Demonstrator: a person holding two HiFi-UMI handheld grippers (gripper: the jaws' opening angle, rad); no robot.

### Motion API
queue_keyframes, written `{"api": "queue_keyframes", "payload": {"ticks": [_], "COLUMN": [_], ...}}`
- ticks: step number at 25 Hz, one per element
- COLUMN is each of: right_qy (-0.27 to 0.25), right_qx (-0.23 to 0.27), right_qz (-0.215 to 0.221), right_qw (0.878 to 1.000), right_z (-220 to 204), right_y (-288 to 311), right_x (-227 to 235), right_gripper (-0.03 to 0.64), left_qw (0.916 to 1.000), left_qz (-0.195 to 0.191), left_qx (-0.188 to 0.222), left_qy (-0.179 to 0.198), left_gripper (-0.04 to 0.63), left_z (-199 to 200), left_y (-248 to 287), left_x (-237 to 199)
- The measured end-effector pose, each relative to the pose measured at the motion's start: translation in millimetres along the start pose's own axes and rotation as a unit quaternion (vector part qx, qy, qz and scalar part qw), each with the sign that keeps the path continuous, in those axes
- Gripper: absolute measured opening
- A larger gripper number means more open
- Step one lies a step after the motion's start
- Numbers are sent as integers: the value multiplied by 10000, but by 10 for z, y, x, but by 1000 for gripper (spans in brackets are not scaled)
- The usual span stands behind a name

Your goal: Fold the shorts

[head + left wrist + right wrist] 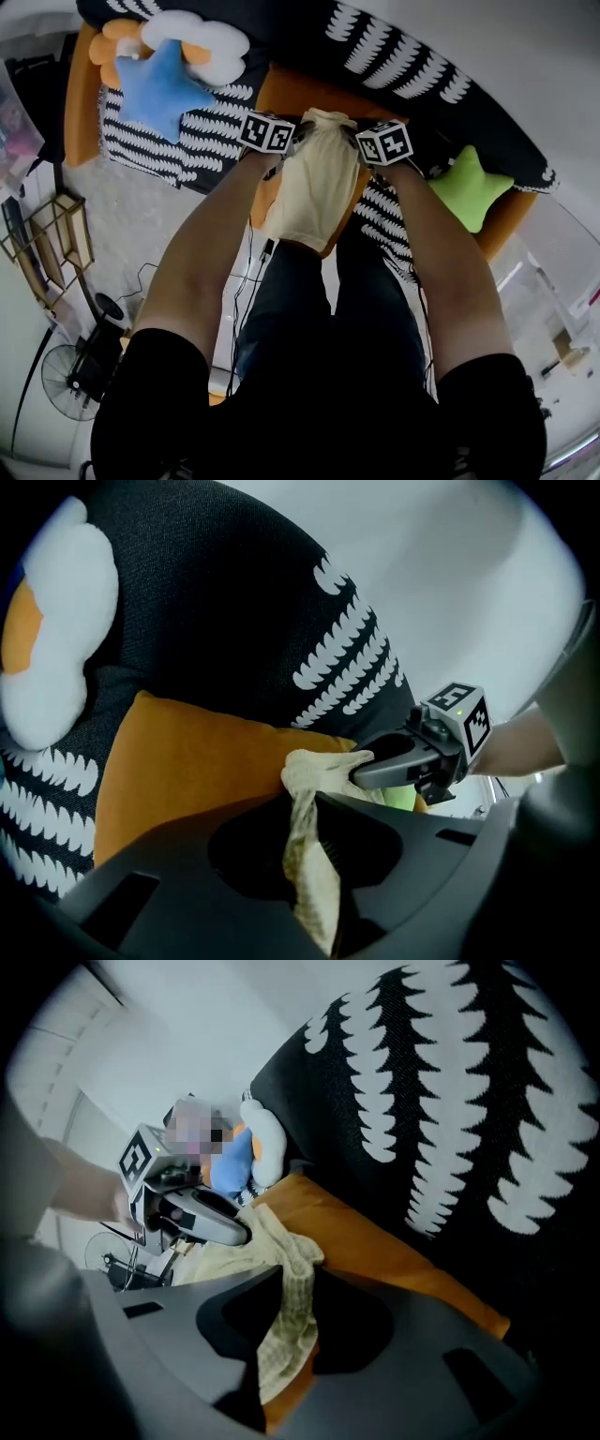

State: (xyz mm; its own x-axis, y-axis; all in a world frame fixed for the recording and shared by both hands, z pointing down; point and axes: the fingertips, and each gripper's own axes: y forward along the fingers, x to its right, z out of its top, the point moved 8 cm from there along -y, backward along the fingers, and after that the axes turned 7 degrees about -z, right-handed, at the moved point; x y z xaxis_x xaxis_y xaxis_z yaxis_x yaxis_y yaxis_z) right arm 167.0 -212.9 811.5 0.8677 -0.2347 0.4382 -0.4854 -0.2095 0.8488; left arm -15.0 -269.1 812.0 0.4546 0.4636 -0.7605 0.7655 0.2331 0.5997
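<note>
Beige shorts (314,183) are gripped at the top edge from both sides.
Jaws of left gripper (296,137) and right gripper (353,139) are clenched on the cloth; shorts are held over the orange cushion (300,94).

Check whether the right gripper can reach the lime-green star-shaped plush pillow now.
Probably not yet. Nothing blocks the lime-green star pillow beside that arm, but the right gripper is shut on the cream fabric shorts and would have to release them first.

Shorts (314,183) on cushion (291,94), between left claw (298,133) and right claw (352,139)
</note>
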Motion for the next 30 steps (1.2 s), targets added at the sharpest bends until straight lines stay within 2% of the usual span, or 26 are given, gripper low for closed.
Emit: {"api": "queue_keyframes", "payload": {"ticks": [6,10,14,18,23,30], "right_qy": [-156,-466,-446,-629,-1163,-1653], "right_qx": [76,282,618,1015,1267,1354], "right_qz": [-46,-204,-311,-419,-519,-506], "right_qw": [9998,9983,9966,9920,9837,9756], "right_z": [94,256,450,668,758,604], "right_y": [-105,-234,-402,-663,-925,-1112], "right_x": [-34,-42,-15,-58,-212,-557], "right_gripper": [75,74,72,71,71,71], "left_qw": [9998,9990,9968,9914,9798,9706], "left_qz": [-32,145,139,164,233,270], "left_qx": [166,184,424,639,563,433], "left_qy": [90,379,664,1127,1905,2352], "left_gripper": [67,64,64,66,66,66], "left_z": [107,264,504,747,848,598], "left_y": [-81,-184,-298,-456,-626,-837], "left_x": [69,113,218,385,594,792]}}
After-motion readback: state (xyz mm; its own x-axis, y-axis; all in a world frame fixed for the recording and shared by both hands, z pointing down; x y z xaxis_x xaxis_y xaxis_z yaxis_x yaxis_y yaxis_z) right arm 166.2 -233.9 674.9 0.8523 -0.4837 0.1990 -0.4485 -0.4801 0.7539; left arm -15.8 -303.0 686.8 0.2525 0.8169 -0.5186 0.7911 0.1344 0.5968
